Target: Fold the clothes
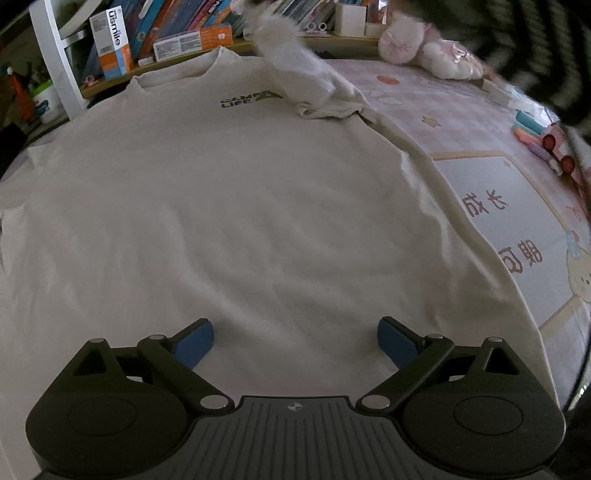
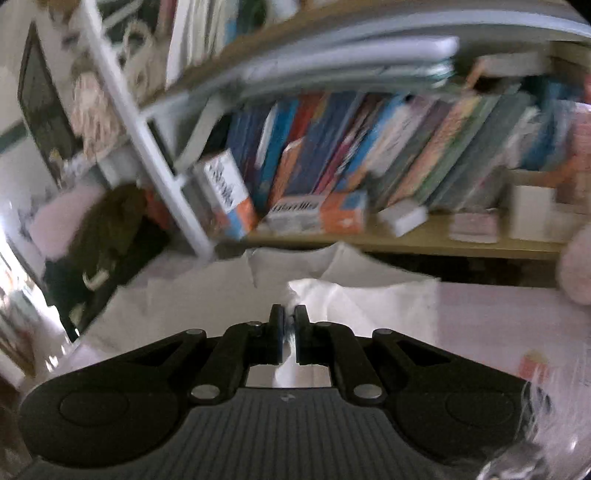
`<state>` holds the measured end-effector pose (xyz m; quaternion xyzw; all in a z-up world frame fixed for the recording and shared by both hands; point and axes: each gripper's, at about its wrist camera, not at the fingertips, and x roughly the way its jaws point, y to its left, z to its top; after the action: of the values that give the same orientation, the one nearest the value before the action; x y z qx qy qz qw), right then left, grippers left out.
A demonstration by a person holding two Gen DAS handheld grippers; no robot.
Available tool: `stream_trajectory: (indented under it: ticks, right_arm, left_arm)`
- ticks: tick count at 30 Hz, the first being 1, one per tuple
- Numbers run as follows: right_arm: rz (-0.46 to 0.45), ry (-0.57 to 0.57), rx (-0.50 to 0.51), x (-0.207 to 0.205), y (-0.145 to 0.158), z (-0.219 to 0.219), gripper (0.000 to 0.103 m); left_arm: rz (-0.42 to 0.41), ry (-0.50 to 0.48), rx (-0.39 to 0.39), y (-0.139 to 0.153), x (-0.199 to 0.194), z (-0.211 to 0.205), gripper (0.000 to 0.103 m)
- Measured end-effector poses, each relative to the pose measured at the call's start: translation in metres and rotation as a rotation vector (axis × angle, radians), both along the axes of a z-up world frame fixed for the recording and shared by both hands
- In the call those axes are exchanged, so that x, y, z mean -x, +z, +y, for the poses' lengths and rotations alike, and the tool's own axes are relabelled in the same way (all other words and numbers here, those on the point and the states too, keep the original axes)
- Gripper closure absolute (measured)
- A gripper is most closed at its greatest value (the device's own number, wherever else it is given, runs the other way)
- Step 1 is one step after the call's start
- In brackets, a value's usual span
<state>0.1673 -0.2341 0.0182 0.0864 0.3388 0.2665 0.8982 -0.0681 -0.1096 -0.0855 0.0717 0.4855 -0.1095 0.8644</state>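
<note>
A white T-shirt (image 1: 221,221) with a small dark chest print lies spread flat, its collar at the far side. My left gripper (image 1: 295,332) hovers open over the shirt's near part, blue pads wide apart and nothing between them. The shirt's right sleeve (image 1: 325,107) is bunched and drawn up from the surface into a blurred white shape that hides my right gripper there. In the right wrist view my right gripper (image 2: 290,314) is shut, white sleeve cloth (image 2: 369,302) pinched between its fingers, and the picture is motion-blurred.
A pink printed mat (image 1: 498,206) lies under the shirt. Behind it a low shelf holds books and boxes (image 1: 166,29) (image 2: 369,147). A pink plush toy (image 1: 424,48) and small toys (image 1: 543,140) sit at the right. A white frame post (image 1: 55,55) stands at the left. A striped sleeve (image 1: 524,40) reaches in.
</note>
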Motion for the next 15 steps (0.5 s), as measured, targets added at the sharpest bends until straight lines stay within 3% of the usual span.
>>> stream_trajectory:
  ticks: [3, 5, 8, 10, 12, 15]
  right_arm:
    - [0.060, -0.025, -0.001, -0.015, -0.004, -0.002, 0.097]
    - [0.041, -0.063, 0.014, -0.015, 0.006, -0.030, 0.097]
    - [-0.025, -0.270, 0.121, -0.013, 0.022, -0.099, 0.097]
    - [0.011, -0.425, 0.214, -0.027, 0.009, -0.148, 0.097]
    - [0.093, -0.442, 0.257, -0.043, -0.014, -0.176, 0.097]
    - [0.141, -0.441, 0.266, -0.051, -0.040, -0.195, 0.097]
  left_arm:
    - [-0.001, -0.002, 0.000, 0.000, 0.005, 0.001, 0.005]
    - [-0.004, 0.006, 0.004, 0.001, 0.007, 0.004, 0.005]
    - [-0.012, 0.019, 0.006, 0.000, 0.009, 0.004, 0.005]
    - [-0.016, 0.028, 0.007, 0.000, 0.010, 0.004, 0.005]
    - [-0.013, 0.034, 0.006, 0.000, 0.009, 0.003, 0.003]
    - [-0.007, 0.037, 0.003, 0.001, 0.007, 0.000, 0.003]
